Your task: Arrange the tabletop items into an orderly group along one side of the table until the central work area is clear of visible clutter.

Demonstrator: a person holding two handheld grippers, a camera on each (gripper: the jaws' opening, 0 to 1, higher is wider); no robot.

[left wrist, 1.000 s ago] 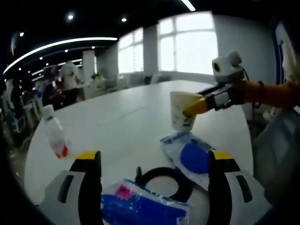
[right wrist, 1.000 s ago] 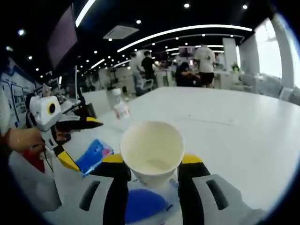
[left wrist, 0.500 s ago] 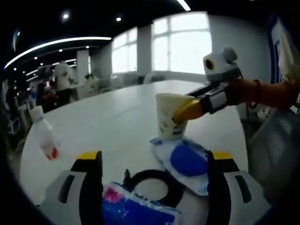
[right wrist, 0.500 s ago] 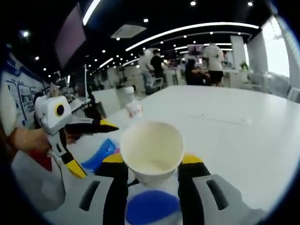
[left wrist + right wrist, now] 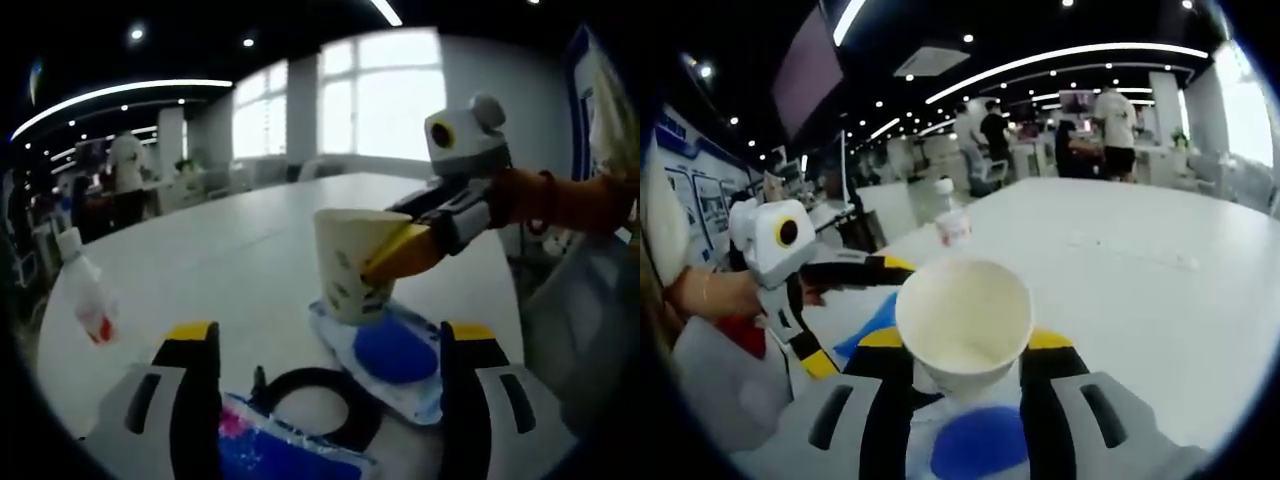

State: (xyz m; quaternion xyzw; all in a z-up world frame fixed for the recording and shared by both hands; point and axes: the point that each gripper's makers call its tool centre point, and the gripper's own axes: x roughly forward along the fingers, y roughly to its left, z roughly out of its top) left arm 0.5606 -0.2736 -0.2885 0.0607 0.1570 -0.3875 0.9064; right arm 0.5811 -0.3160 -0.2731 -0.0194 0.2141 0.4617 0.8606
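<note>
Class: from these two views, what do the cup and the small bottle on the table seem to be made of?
Cup: probably paper, with a matte off-white wall, thin rolled rim and faint printed marks. Bottle: likely clear plastic, translucent with a white cap and red label. Blur leaves both uncertain.

Open-plan office | dark ceiling [image 5: 970,25] with curved light strips [image 5: 1060,62] and spot lamps | bright windows [image 5: 385,95] along far wall | people [image 5: 1118,125] at distant desks | long white table [image 5: 1140,260]

paper cup [image 5: 352,266] carried lower, over blue-dot packet [image 5: 392,345]
</note>
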